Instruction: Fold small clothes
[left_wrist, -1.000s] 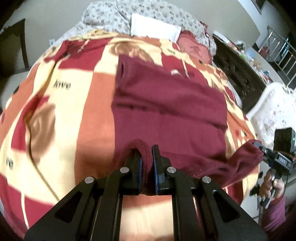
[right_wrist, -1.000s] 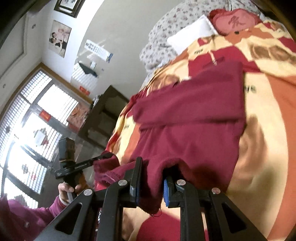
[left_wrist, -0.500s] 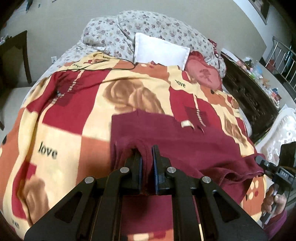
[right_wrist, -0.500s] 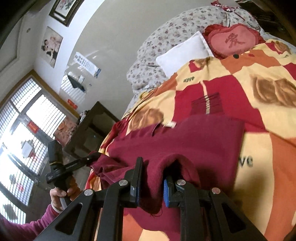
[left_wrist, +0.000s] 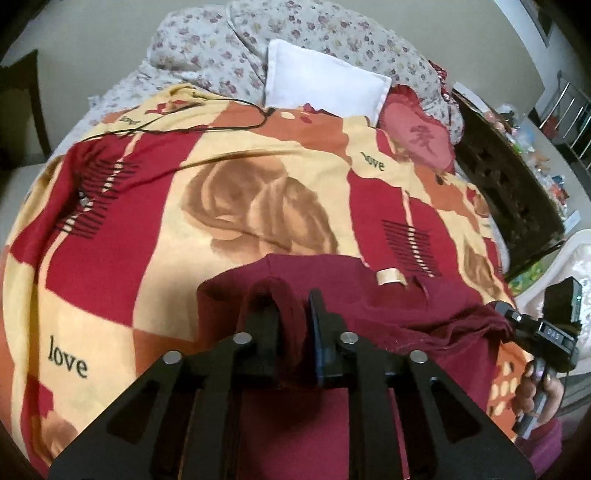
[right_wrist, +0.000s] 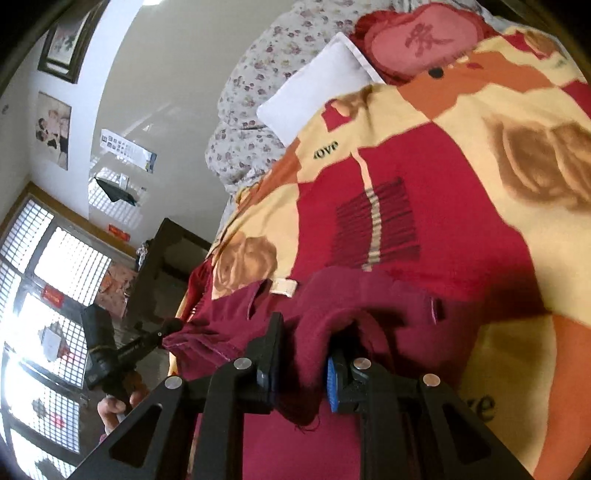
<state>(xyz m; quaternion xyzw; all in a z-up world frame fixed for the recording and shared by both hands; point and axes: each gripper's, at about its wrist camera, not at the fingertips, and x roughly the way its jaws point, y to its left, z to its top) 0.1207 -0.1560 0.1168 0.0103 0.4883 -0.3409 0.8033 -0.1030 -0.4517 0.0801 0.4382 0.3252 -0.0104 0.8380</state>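
- Left gripper (left_wrist: 293, 314): its jaws are opening, a narrow gap between them, with a raised fold of the maroon garment (left_wrist: 424, 332) bunched in that gap; the cloth drapes over the left finger and lies against the right one, so the fold is caught between them but I cannot tell how firmly the pads press.
- Right gripper (right_wrist: 303, 365): clenched on a thick wad of the same garment (right_wrist: 369, 306), jaws only a little apart, a blue pad showing on the right finger; frayed threads hang below the pinched hem.
- Both grippers are matte black, with angular triangular cut-outs and silver rivets.
- Maroon garment: soft knit, matte, wrinkled, lying on the near part of the blanket (left_wrist: 147, 221), its far edge folded toward the grippers. A small cream label (left_wrist: 389, 277) lies at its far edge.
- Blanket: fleecy, in red, orange and cream blocks with brown roses and the word "love".
- Beyond the blanket's far edge: a flat white pillow (left_wrist: 325, 85), a red heart-shaped cushion (left_wrist: 417, 133), and a floral quilt (left_wrist: 258, 37).
- A thin black cable (left_wrist: 221, 127) snakes across the blanket's far side.
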